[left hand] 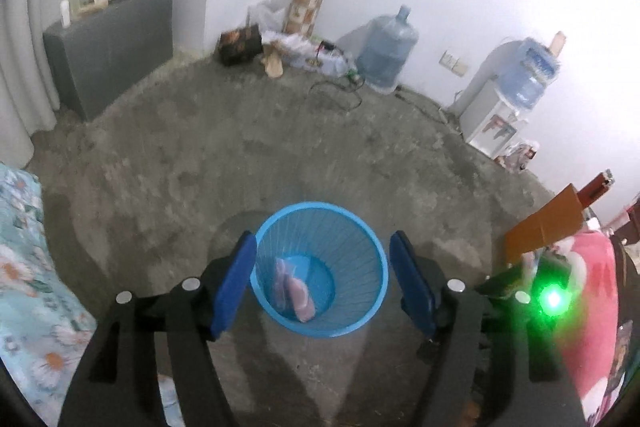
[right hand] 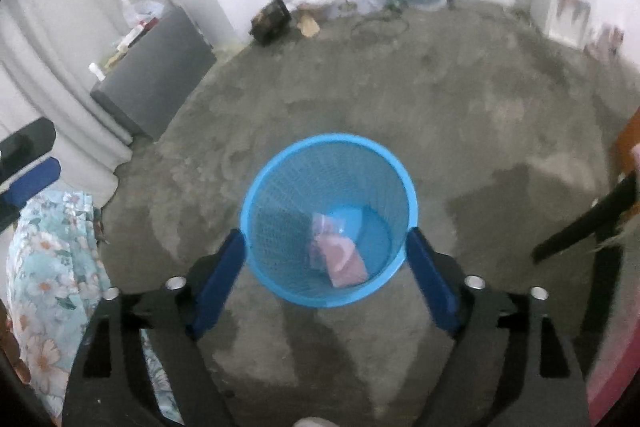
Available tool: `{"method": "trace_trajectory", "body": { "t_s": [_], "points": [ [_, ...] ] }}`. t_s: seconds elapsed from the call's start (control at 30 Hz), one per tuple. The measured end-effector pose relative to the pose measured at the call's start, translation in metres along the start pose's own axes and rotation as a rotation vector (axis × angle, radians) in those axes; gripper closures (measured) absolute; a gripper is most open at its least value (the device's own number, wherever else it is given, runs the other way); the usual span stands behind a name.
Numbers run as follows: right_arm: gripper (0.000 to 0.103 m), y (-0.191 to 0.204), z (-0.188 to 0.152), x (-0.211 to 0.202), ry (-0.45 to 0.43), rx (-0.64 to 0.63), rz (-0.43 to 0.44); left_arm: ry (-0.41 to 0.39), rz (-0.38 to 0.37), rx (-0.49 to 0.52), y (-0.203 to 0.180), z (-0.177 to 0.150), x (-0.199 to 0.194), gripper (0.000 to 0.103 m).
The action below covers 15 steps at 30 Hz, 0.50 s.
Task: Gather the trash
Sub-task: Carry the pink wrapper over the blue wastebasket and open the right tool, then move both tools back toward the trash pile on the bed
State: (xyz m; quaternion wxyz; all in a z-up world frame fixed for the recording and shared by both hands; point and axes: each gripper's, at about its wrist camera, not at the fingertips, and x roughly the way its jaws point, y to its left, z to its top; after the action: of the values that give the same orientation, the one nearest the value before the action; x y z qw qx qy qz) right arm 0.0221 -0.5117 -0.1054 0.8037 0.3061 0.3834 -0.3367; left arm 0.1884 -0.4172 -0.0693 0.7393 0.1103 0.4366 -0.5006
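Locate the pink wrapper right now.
The pink wrapper lies at the bottom of the blue mesh bin on the concrete floor, low centre in both wrist views, framed between each gripper's open blue fingers.

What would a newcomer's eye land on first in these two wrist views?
The bright blue mesh wastebasket standing on the grey concrete floor, with a pink plastic packet lying at its bottom. Both grippers, left and right, hang open above it, framing its rim with dark blue fingers.
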Motion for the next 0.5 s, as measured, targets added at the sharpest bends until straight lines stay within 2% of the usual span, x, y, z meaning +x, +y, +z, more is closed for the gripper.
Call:
{"method": "trace_trajectory", "body": {
  "t_s": [0.07, 0.17, 0.23, 0.3, 0.43, 0.5],
  "points": [
    [0.007, 0.015, 0.0, -0.016, -0.044, -0.044, -0.008, -0.03, 0.004, 0.019, 0.0, -0.002, -0.028, 0.029],
    [0.007, 0.044, -0.003, -0.048, -0.126, -0.127, -0.008, -0.05, -0.009, 0.017, 0.004, -0.009, -0.071, 0.02],
    [0.007, 0.058, -0.007, -0.064, -0.154, -0.171, -0.006, -0.053, -0.014, -0.004, 0.01, -0.015, -0.1, 0.018],
    [0.008, 0.075, -0.011, -0.079, -0.178, -0.222, -0.016, -0.061, -0.012, -0.029, 0.017, -0.019, -0.129, 0.017],
    [0.008, 0.109, -0.021, -0.101, -0.198, -0.326, -0.067, -0.129, 0.016, -0.065, 0.036, -0.035, -0.2, 0.015],
    [0.008, 0.125, -0.027, -0.111, -0.212, -0.398, -0.088, -0.16, 0.031, -0.081, 0.044, -0.042, -0.227, 0.01]
  ]
}}
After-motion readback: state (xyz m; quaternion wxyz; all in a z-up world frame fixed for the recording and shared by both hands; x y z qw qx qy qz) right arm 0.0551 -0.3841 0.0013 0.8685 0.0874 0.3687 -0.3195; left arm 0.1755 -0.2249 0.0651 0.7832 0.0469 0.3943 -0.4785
